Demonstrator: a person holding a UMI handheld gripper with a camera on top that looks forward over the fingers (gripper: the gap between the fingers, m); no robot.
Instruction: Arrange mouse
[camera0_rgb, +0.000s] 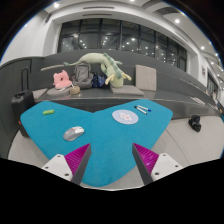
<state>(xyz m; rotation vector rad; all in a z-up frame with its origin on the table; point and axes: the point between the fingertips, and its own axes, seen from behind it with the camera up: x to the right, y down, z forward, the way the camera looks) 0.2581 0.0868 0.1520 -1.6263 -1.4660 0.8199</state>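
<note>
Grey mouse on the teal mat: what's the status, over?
Gripper open, holding nothing. Small grey computer mouse rests on teal mat, ahead of the fingers, untouched. Path clear; white round disc sits aside.

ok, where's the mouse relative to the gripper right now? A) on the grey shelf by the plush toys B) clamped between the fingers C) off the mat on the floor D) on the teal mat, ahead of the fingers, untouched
D: the mouse lies on the teal mat, ahead of the open gripper, with a clear stretch of mat between it and the fingers.
</note>
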